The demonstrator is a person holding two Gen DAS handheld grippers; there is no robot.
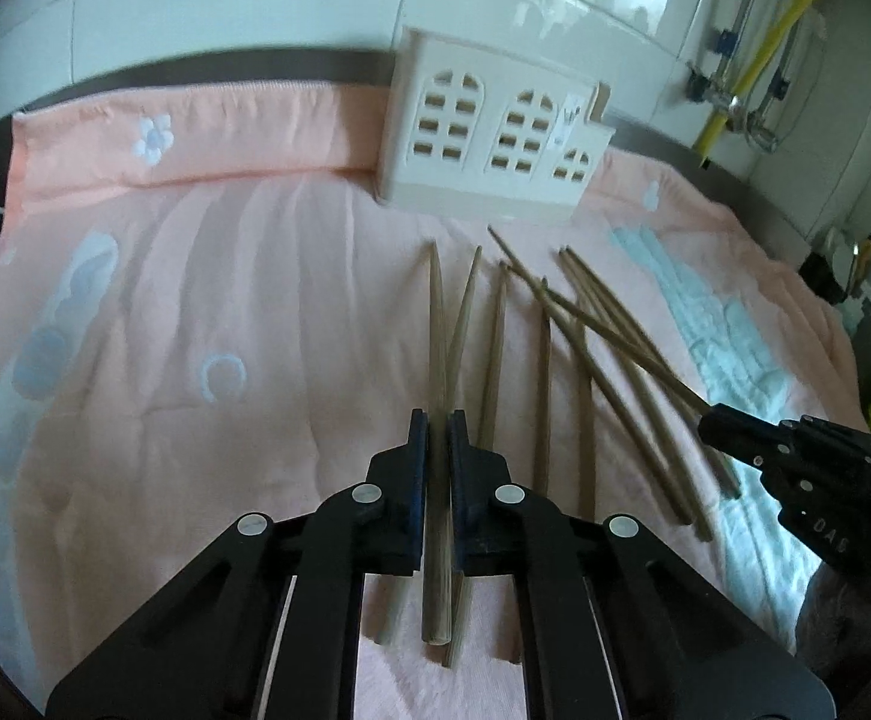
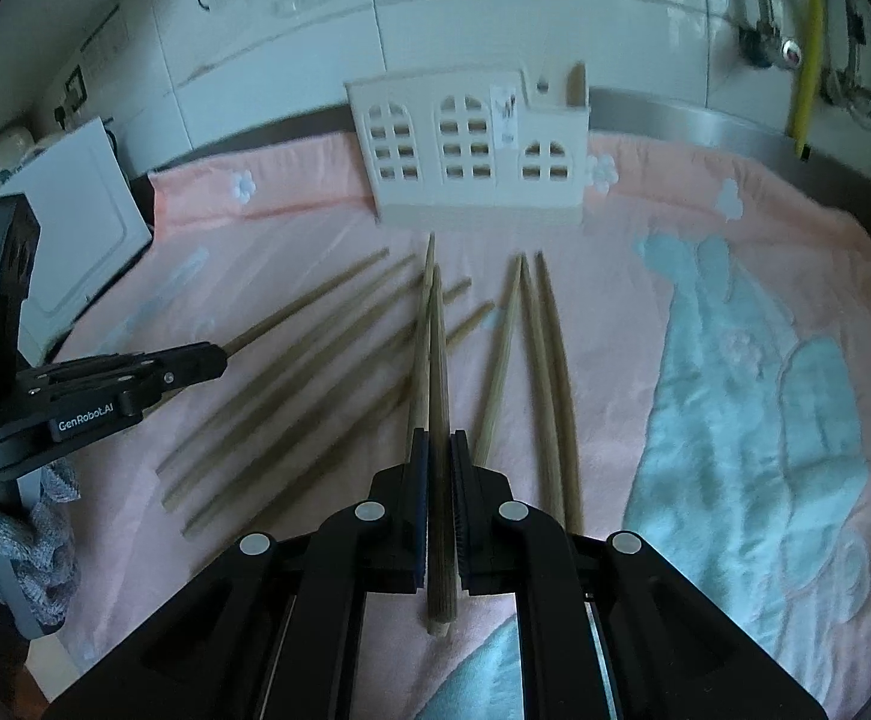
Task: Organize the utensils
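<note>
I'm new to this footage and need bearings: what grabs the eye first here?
Each black two-finger tool, left and right, is shut on a thin wooden chopstick over the pink towel. More loose chopsticks lie between them, before the white house-shaped holder at the back.

- On my left gripper, seen off to the left of my right one, a label on its side reads "GenRobot.AI".
- On my right gripper, seen right of my left one, I make out pale letters "DAS".
</note>
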